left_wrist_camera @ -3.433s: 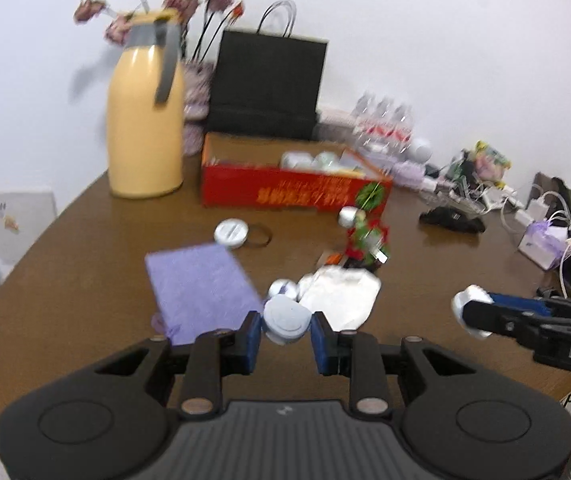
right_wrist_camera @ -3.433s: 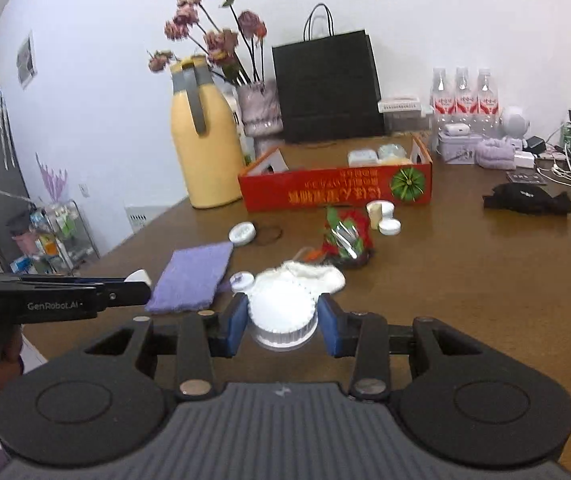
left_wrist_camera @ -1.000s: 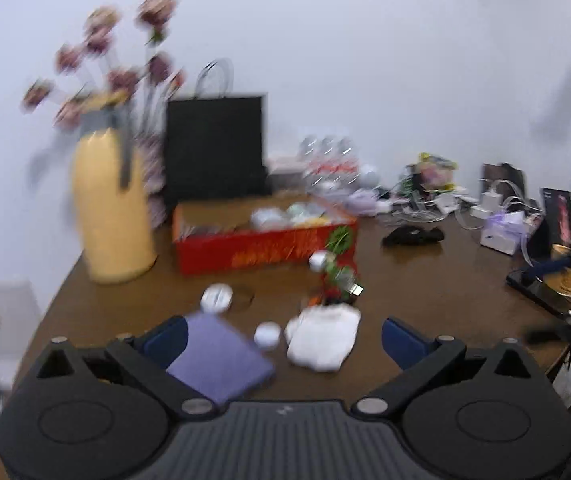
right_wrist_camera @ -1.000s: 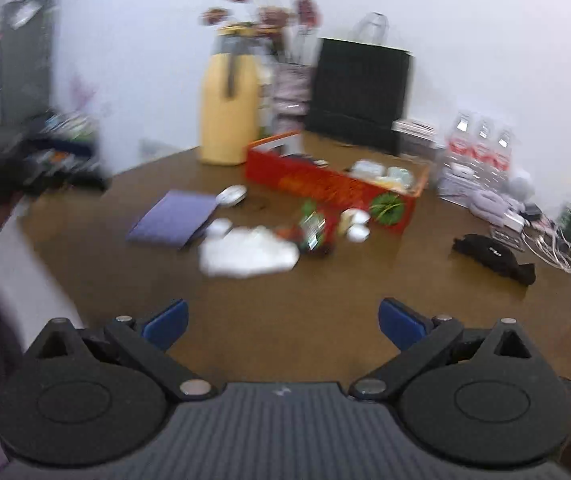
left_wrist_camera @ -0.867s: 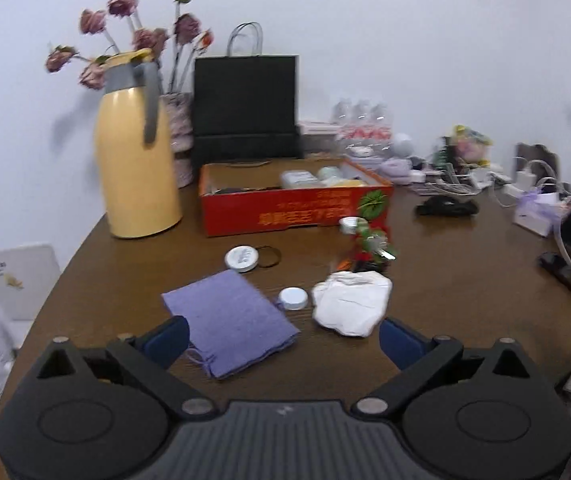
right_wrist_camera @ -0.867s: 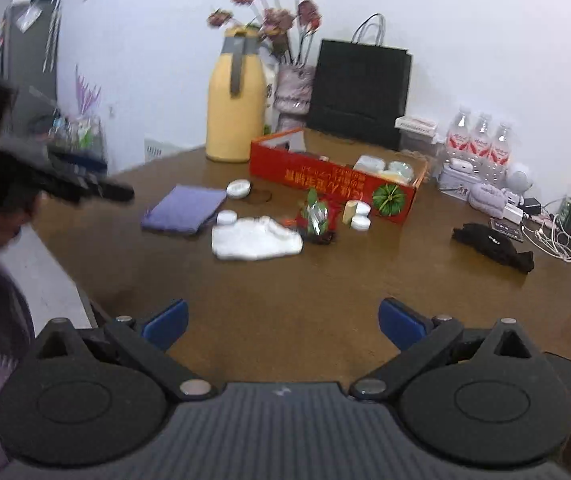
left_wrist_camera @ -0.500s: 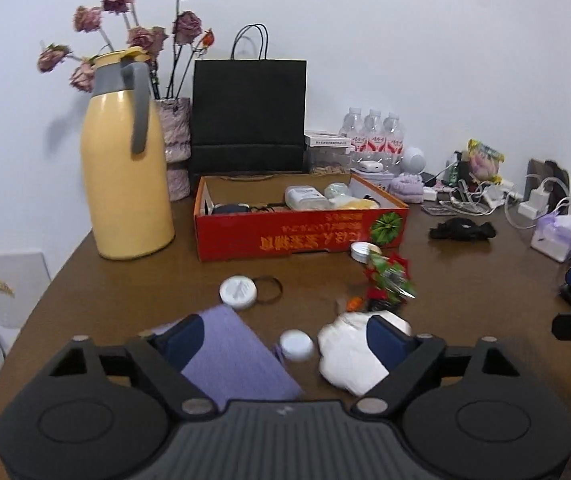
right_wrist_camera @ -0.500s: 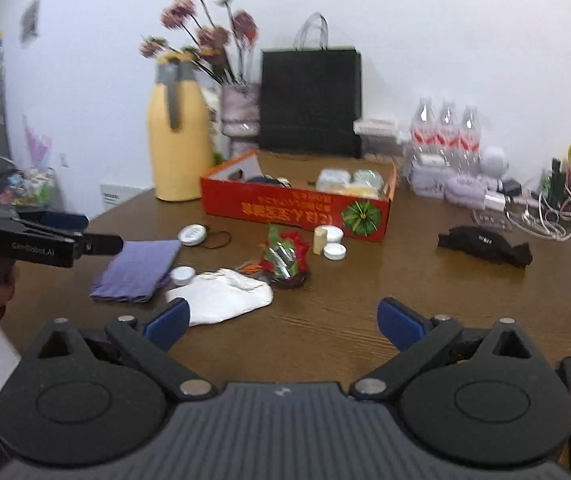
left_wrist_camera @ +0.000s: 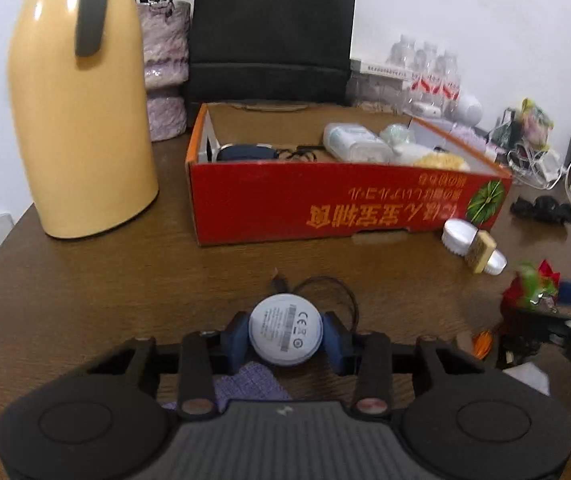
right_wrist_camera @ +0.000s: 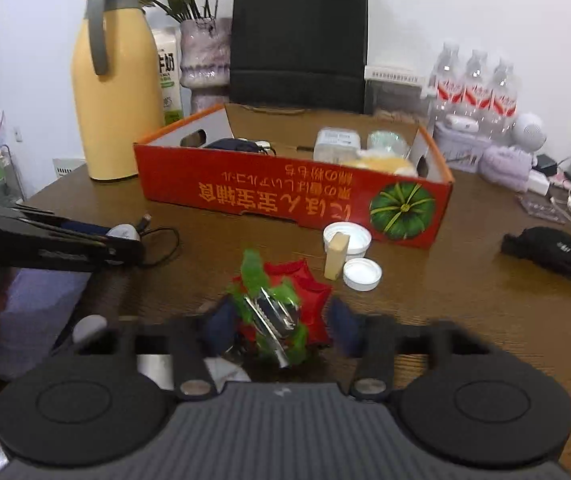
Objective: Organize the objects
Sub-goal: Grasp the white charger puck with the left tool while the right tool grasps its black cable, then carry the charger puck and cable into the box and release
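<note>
Grippers: your left gripper (left_wrist_camera: pixel 286 336) is clamped on one white round disc (left_wrist_camera: pixel 285 330); your right gripper (right_wrist_camera: pixel 281 326) brackets one red-green ornament (right_wrist_camera: pixel 281 308), contact unclear. One red box (right_wrist_camera: pixel 285 196) holds a white case (right_wrist_camera: pixel 337 142) and a dark pouch (right_wrist_camera: pixel 237 145).

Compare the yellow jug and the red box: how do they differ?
The yellow jug is tall, rounded and closed, with a grey handle; the red box is low, rectangular and open-topped. The jug's contents are hidden; the box plainly holds several items. The jug is plain; the box carries printed text and a pumpkin picture. Both stand on the brown table.
</note>
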Available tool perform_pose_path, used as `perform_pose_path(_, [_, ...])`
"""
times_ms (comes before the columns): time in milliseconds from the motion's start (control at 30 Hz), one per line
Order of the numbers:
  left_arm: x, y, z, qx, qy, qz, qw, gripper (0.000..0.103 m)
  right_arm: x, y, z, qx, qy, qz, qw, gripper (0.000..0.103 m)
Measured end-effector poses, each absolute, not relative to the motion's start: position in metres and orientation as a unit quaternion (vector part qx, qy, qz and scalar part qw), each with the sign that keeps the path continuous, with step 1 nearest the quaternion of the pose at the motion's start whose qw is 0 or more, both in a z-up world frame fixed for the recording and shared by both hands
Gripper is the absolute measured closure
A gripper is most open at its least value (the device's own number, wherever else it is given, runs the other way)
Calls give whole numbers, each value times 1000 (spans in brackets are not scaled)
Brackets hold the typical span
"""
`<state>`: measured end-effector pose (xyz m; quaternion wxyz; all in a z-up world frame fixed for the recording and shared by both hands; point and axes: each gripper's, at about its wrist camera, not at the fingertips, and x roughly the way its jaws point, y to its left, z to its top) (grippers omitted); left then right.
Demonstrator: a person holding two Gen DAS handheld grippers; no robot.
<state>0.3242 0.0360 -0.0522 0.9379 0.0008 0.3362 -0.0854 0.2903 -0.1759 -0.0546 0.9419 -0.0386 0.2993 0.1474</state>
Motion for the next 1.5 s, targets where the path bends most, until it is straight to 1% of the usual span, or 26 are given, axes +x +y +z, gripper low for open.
perform_pose_path(133, [299, 39, -25, -25, 296, -102, 949, 65, 286, -187, -45, -8, 267, 143, 953, 63])
perform_pose_path(167, [286, 39, -16, -39, 285, -115, 951, 65, 283, -189, -41, -14, 261, 141, 955, 57])
perform_pose_path(200, [276, 38, -11, -52, 278, -130, 950, 65, 280, -190, -39, -22, 260, 135, 956, 41])
perform_pose_path(233, [266, 35, -8, -65, 279, -144, 947, 65, 278, -190, -38, -31, 261, 131, 956, 39])
perform_pose_path(267, [256, 30, -7, -70, 289, -159, 941, 65, 273, -190, -38, -38, 258, 131, 956, 42])
perform_pose_path(300, [247, 22, -9, -68, 297, -177, 936, 65, 269, -190, -38, -42, 260, 128, 956, 42])
perform_pose_path(333, [237, 15, -12, -63, 304, -190, 931, 65, 263, -191, -38, -47, 263, 128, 955, 40])
perform_pose_path(367, [226, 6, -16, -52, 313, -196, 928, 65, 255, -191, -37, -52, 263, 127, 955, 28])
perform_pose_path(400, [217, -1, -19, -39, 317, -200, 926, 65, 247, -193, -35, -52, 258, 126, 956, 20])
perform_pose_path(467, [198, -14, -28, -12, 323, -212, 922, 65, 228, -200, -32, -37, 258, 153, 953, 20])
perform_pose_path(533, [185, -24, -35, -2, 341, -228, 912, 65, 214, -208, -34, 3, 293, 204, 934, 32])
perform_pose_path(567, [180, -27, -38, 3, 348, -232, 908, 65, 206, -210, -36, 19, 312, 230, 922, 46])
perform_pose_path(600, [174, -33, -42, 9, 352, -234, 907, 65, 199, -210, -39, 22, 319, 241, 916, 50])
perform_pose_path(633, [166, -33, -44, 13, 350, -237, 906, 65, 191, -209, -42, 16, 324, 249, 912, 52])
perform_pose_path(700, [156, -34, -44, 19, 344, -241, 907, 65, 182, -206, -50, 1, 341, 243, 908, 65])
perform_pose_path(733, [152, -34, -43, 20, 340, -243, 908, 65, 179, -206, -53, 1, 348, 240, 906, 69])
perform_pose_path(767, [149, -34, -42, 19, 339, -245, 908, 65, 177, -207, -56, 8, 353, 241, 904, 80])
perform_pose_path(800, [148, -33, -43, 19, 341, -247, 907, 65, 174, -209, -59, 19, 356, 245, 902, 97])
perform_pose_path(933, [146, -40, -50, 31, 360, -237, 902, 65, 163, -213, -66, 37, 354, 219, 908, 99])
perform_pose_path(1067, [135, -23, -42, 27, 350, -196, 916, 65, 155, -214, -66, -6, 335, 122, 934, 99])
perform_pose_path(1167, [129, 0, -36, 14, 347, -171, 922, 65, 153, -232, -63, 30, 339, 138, 930, 99])
perform_pose_path(1267, [122, 8, -29, 12, 336, -163, 927, 65, 145, -234, -59, 22, 326, 140, 935, 99])
perform_pose_path(1400, [126, 11, -22, 5, 331, -153, 931, 65, 133, -232, -40, 32, 282, 153, 947, 100])
perform_pose_path(1500, [140, 14, -2, 11, 302, -150, 941, 65, 130, -226, -9, 12, 240, 172, 956, 100])
